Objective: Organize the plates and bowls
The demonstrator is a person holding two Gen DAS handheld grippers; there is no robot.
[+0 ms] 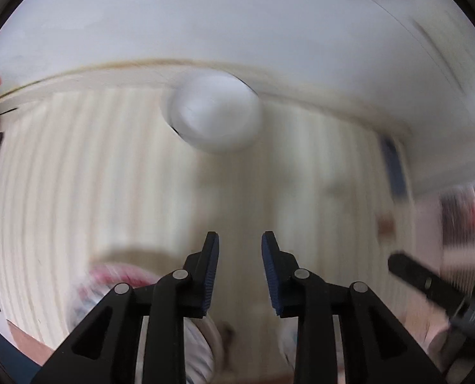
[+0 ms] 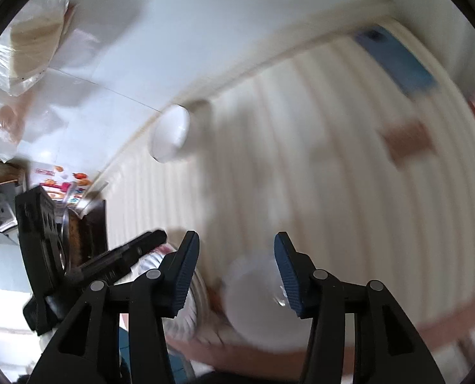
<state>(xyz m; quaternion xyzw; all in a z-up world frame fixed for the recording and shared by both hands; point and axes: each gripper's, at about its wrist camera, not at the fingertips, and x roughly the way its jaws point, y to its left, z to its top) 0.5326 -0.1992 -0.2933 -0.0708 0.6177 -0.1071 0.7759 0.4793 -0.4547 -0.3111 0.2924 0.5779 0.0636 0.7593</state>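
We find both the left gripper (image 1: 240, 240) and right gripper (image 2: 236, 240) apart and empty above the cream ribbed mat (image 1: 109, 176), so we advise steadying before reaching the far white ceramic bowl (image 1: 215, 113) or the near patterned dish (image 2: 186, 304).

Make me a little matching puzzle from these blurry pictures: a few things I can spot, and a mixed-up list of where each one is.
Things:
1. white bowl
2. blue flat object
3. clear plastic bag
4. left gripper

Places or states:
A. far right on the striped cloth
B. jaws apart, nothing between them
C. at the cloth's far edge, by the wall
D. against the wall, upper left in the right wrist view

Pairs: 1-C, 2-A, 3-D, 4-B
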